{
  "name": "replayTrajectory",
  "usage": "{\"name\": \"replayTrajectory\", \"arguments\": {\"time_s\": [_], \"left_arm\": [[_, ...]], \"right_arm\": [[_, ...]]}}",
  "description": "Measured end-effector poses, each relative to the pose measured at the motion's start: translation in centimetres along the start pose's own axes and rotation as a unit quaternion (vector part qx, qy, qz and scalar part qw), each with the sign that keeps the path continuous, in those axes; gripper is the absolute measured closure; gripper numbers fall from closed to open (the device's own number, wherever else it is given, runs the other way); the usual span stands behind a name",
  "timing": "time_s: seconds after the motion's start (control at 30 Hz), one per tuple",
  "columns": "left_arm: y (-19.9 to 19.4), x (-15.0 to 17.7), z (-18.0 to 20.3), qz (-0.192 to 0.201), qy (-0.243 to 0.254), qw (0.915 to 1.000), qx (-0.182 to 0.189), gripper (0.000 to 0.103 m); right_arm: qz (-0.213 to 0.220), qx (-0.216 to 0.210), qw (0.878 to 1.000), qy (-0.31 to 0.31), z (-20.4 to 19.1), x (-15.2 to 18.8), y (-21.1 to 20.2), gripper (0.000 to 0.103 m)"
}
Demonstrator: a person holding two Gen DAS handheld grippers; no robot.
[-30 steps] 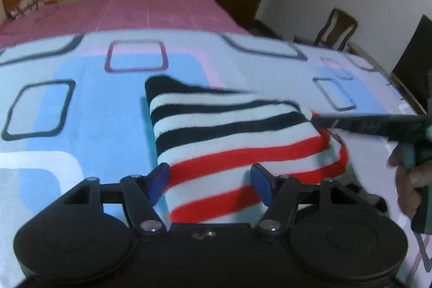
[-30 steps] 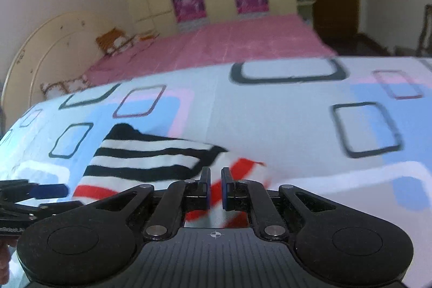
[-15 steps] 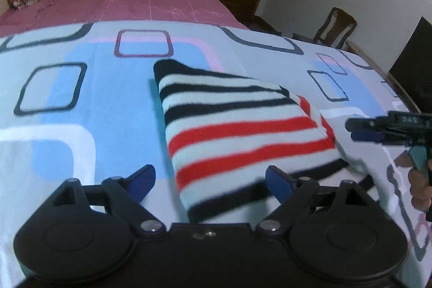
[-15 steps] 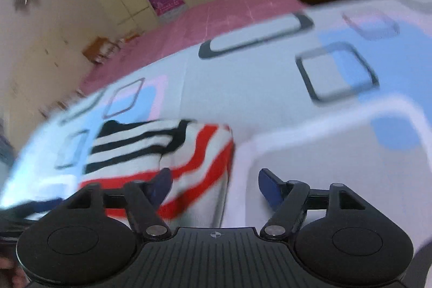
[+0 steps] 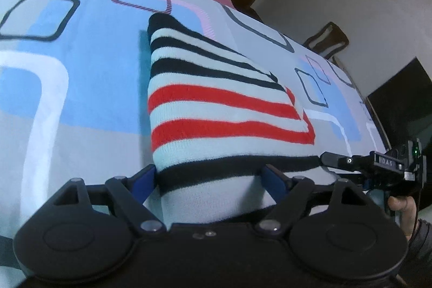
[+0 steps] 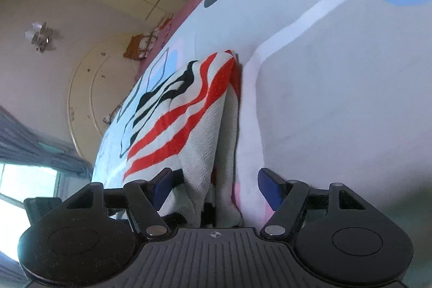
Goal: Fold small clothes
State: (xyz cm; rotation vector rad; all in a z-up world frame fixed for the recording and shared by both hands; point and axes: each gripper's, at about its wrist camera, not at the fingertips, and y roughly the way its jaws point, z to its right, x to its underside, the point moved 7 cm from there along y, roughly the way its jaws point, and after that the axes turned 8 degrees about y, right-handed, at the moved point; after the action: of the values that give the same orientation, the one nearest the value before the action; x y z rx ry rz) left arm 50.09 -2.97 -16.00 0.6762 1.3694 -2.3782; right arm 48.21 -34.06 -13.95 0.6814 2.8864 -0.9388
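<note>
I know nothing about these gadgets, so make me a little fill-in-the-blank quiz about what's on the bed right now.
1. The folded knitted garment has white, black and ____ stripes.
2. It lies on a pale bedspread printed with rounded ____ outlines.
3. The right gripper has its blue pads standing ____, with the garment's edge between them.
4. In the left wrist view, a wooden ____ stands by the far wall.

Missing words: red; square; apart; chair
</note>
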Motion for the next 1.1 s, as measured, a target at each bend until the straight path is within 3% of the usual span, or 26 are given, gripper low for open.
{"name": "replayTrajectory", "arguments": {"time_s": [0.33, 0.37, 0.4, 0.47, 0.53, 0.6, 0.7, 0.83, 0.97, 1.1], "left_arm": [[1.1, -0.3, 0.0, 0.002, -0.023, 0.9997, -0.012, 0.018], [1.1, -0.3, 0.0, 0.002, -0.025, 0.9996, -0.013, 0.018], [1.0, -0.3, -0.1, 0.002, -0.026, 0.9996, -0.015, 0.018], [1.2, -0.4, 0.2, 0.001, -0.023, 0.9995, -0.022, 0.018], [1.7, -0.7, 0.5, -0.001, -0.019, 0.9992, -0.035, 0.016], [2.1, -1.0, 1.2, -0.001, -0.005, 0.9986, -0.053, 0.018], [2.1, -1.2, 2.7, 0.0, 0.045, 0.9954, -0.085, 0.03], [1.3, -1.4, 3.4, 0.009, 0.071, 0.9923, -0.102, 0.044], [0.8, -1.6, 4.7, 0.009, 0.114, 0.9861, -0.121, 0.048], [-0.1, -1.8, 5.5, 0.014, 0.139, 0.9834, -0.116, 0.051]], "right_arm": [[-0.05, -0.017, 0.996, -0.069, -2.2, -0.2, 2.4, 0.039], [-0.053, -0.021, 0.996, -0.074, -2.1, -0.3, 2.4, 0.041], [-0.055, -0.02, 0.995, -0.077, -1.7, -0.5, 2.5, 0.05], [-0.06, -0.026, 0.995, -0.073, -0.9, -1.0, 2.9, 0.054], [-0.052, -0.017, 0.996, -0.073, -1.4, -0.9, 3.6, 0.054], [-0.039, 0.015, 0.992, -0.117, -3.2, -0.3, 4.4, 0.055], [-0.015, 0.067, 0.98, -0.185, -4.9, 0.8, 4.8, 0.062], [0.001, 0.067, 0.981, -0.183, -4.7, 1.5, 4.3, 0.067], [0.014, 0.074, 0.977, -0.201, -5.6, 1.8, 3.8, 0.069], [0.029, 0.087, 0.972, -0.216, -7.0, 2.3, 2.9, 0.07]]}}
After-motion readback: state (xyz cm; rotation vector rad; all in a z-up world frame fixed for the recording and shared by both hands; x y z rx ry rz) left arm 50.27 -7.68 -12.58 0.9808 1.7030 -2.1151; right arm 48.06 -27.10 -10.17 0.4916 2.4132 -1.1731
